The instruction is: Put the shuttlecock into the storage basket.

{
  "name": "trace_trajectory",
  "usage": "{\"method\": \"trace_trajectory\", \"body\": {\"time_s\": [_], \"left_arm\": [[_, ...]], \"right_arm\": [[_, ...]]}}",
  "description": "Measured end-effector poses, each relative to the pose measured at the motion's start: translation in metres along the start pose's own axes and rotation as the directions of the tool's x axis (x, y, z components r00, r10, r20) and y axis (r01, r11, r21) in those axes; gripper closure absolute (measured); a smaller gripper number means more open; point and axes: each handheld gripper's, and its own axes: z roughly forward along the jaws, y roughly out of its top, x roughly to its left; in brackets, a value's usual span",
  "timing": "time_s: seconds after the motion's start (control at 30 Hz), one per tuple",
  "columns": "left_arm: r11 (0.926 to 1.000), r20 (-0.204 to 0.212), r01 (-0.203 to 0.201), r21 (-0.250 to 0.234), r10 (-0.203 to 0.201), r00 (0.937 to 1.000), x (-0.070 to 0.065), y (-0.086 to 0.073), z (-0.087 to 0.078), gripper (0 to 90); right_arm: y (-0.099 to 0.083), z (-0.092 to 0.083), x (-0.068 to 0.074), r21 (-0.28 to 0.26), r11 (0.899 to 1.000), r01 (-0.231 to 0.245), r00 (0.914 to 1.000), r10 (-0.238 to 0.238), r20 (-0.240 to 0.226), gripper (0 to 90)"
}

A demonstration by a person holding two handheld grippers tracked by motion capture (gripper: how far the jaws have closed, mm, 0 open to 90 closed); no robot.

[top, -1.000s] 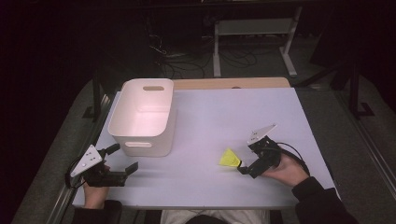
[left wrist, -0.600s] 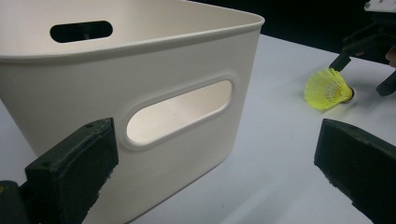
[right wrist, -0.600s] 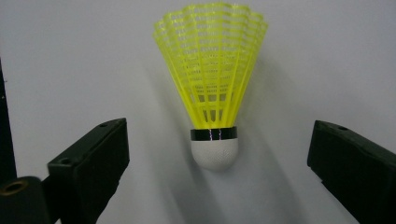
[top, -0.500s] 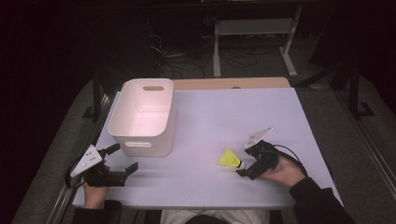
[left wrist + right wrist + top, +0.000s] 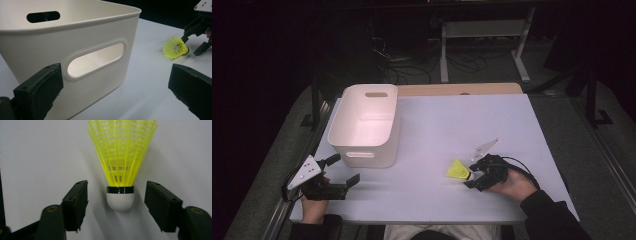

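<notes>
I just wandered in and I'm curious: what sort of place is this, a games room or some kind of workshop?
Probably a lab or test workspace, not a games room. A bare white table stands in a dark room, with loose cables on the floor behind it, and a person works with a hand-held gripper on a yellow shuttlecock.

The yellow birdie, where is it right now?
In the high view the yellow birdie lies on the white table, near its front right, between the open jaws of the right gripper, right of the white tub.
</notes>
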Motion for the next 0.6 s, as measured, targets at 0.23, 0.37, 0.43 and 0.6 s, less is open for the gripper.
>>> {"method": "trace_trajectory", "body": {"time_s": [0.23,0.37,0.43,0.6], "left_arm": [[1.0,0.0,-0.001,0.001,0.001,1.0,0.0,0.0,0.0,0.0],[1.0,0.001,0.0,0.0,0.0,1.0,-0.0001,0.0,0.0001,0.0],[1.0,0.0,0.0,0.001,0.0,1.0,-0.0001,0.0,0.0001,0.0],[1.0,0.001,-0.001,0.001,0.001,1.0,-0.0001,0.0,0.0001,0.0]], "right_arm": [[-0.0003,0.0031,-0.0005,0.02,1.0,0.003,1.0,-0.003,0.001,47.7],[-0.0004,0.0035,-0.0009,0.02,1.0,0.01,0.9999,-0.011,0.003,53.1],[-0.0004,0.0032,-0.0011,0.017,1.0,0.005,1.0,-0.005,0.001,56.8],[-0.0007,0.0029,-0.0021,0.016,1.0,0.003,1.0,-0.003,0.0,61.9]]}}
